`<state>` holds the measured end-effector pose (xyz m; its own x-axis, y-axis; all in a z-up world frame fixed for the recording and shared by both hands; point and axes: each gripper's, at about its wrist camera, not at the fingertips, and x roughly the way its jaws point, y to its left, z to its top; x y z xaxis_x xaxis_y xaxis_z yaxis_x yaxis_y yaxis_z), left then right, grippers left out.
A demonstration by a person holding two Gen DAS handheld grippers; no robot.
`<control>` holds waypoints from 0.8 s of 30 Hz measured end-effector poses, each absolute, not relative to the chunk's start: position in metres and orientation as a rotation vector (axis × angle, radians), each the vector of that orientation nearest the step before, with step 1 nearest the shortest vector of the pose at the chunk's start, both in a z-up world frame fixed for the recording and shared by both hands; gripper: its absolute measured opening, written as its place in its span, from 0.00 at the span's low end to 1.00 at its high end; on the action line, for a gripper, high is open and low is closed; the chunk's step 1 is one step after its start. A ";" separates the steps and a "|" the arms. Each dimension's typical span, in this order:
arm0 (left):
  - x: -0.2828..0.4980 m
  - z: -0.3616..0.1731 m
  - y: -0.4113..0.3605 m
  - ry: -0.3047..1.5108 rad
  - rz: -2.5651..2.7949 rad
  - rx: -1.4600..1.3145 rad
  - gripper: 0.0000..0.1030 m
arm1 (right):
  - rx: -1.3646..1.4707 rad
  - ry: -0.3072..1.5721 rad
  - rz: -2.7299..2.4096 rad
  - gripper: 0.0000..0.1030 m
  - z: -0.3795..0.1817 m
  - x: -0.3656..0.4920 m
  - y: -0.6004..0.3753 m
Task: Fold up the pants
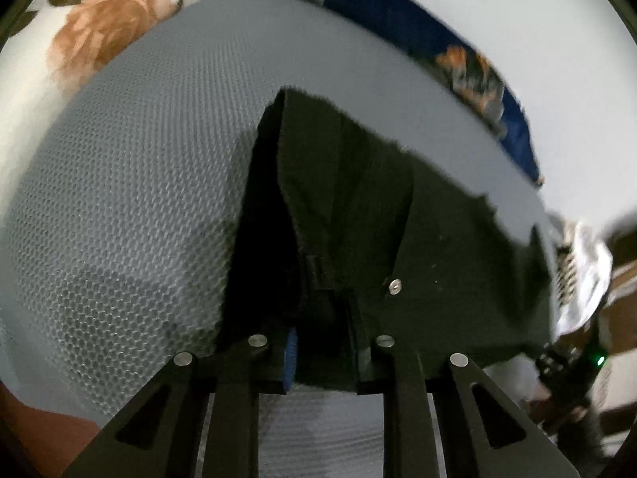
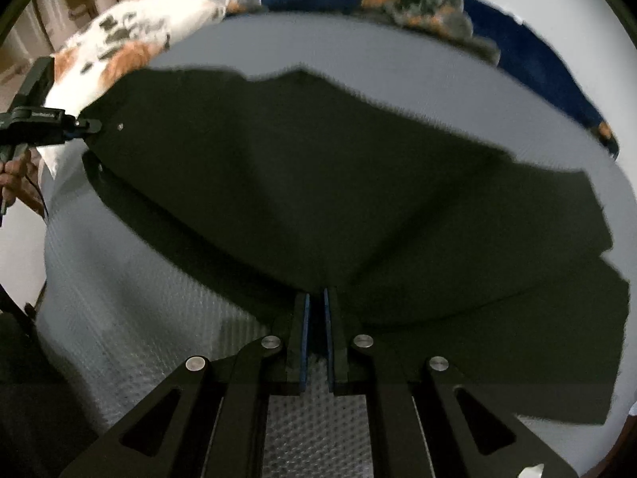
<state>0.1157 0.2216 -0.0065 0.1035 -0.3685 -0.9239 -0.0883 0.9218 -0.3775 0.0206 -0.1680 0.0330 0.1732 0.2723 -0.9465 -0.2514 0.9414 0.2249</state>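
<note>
Black pants [image 2: 318,183] lie spread over a grey mesh mat [image 1: 119,207], partly lifted along the near edge. In the left wrist view, my left gripper [image 1: 326,358] is shut on the waistband end of the pants [image 1: 358,199], with dark fabric filling the gap between its fingers and a metal rivet [image 1: 395,286] just beyond. The right wrist view shows that same left gripper [image 2: 93,124] pinching the pants' far-left corner. My right gripper [image 2: 316,318] is shut on the near edge of the pants, with its blue pads almost touching and the cloth rising to them in a peak.
A white pillow with orange flowers [image 1: 103,28] lies past the mat on the left. A dark blue floral cloth [image 2: 537,51] runs along the mat's far edge, with a pale wall behind it. A person's hand [image 2: 16,175] holds the left tool.
</note>
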 end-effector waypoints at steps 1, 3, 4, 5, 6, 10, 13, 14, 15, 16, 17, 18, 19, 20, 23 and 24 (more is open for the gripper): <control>0.114 -0.007 0.221 1.462 -0.220 -0.365 0.20 | 0.018 1.351 0.373 0.06 0.032 0.019 -0.167; 0.115 -0.004 0.221 1.453 -0.231 -0.360 0.20 | 0.021 1.352 0.379 0.05 0.036 0.017 -0.167; 0.115 -0.003 0.222 1.452 -0.233 -0.360 0.20 | 0.030 1.356 0.383 0.05 0.037 0.017 -0.169; 0.115 -0.002 0.222 1.448 -0.234 -0.345 0.20 | 0.040 1.363 0.384 0.02 0.037 0.016 -0.171; 0.115 -0.001 0.220 1.443 -0.231 -0.316 0.20 | 0.050 1.374 0.383 0.02 0.035 0.013 -0.174; 0.113 -0.003 0.213 1.440 -0.224 -0.268 0.21 | 0.082 1.366 0.355 0.02 0.028 0.013 -0.182; 0.115 -0.001 0.204 1.423 -0.213 -0.223 0.28 | 0.133 1.370 0.358 0.06 0.030 0.017 -0.188; 0.114 0.002 0.205 1.418 -0.215 -0.230 0.31 | 0.125 1.363 0.355 0.06 0.033 0.016 -0.188; 0.112 0.006 0.206 1.413 -0.219 -0.233 0.34 | 0.109 1.353 0.351 0.07 0.037 0.016 -0.188; 0.110 0.007 0.208 1.412 -0.218 -0.232 0.35 | 0.106 1.347 0.355 0.11 0.039 0.016 -0.189; 0.109 0.010 0.210 1.409 -0.215 -0.226 0.36 | 0.101 1.334 0.359 0.11 0.041 0.015 -0.190; 0.107 0.011 0.212 1.404 -0.214 -0.219 0.36 | 0.097 1.330 0.360 0.11 0.042 0.015 -0.191; 0.105 0.012 0.213 1.403 -0.211 -0.214 0.36 | 0.097 1.331 0.362 0.14 0.041 0.015 -0.191; 0.104 0.012 0.214 1.407 -0.207 -0.211 0.36 | 0.103 1.334 0.368 0.15 0.041 0.014 -0.191; 0.099 0.018 0.212 1.397 -0.195 -0.191 0.36 | 0.125 1.334 0.353 0.15 0.038 0.015 -0.198; 0.097 0.022 0.208 1.384 -0.196 -0.168 0.36 | 0.146 1.336 0.350 0.15 0.038 0.016 -0.199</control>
<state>0.0973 0.2077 0.0220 0.1739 -0.2359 -0.9561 0.0391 0.9718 -0.2326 0.0161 -0.1991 0.0383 0.1903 0.3308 -0.9243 -0.1650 0.9389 0.3020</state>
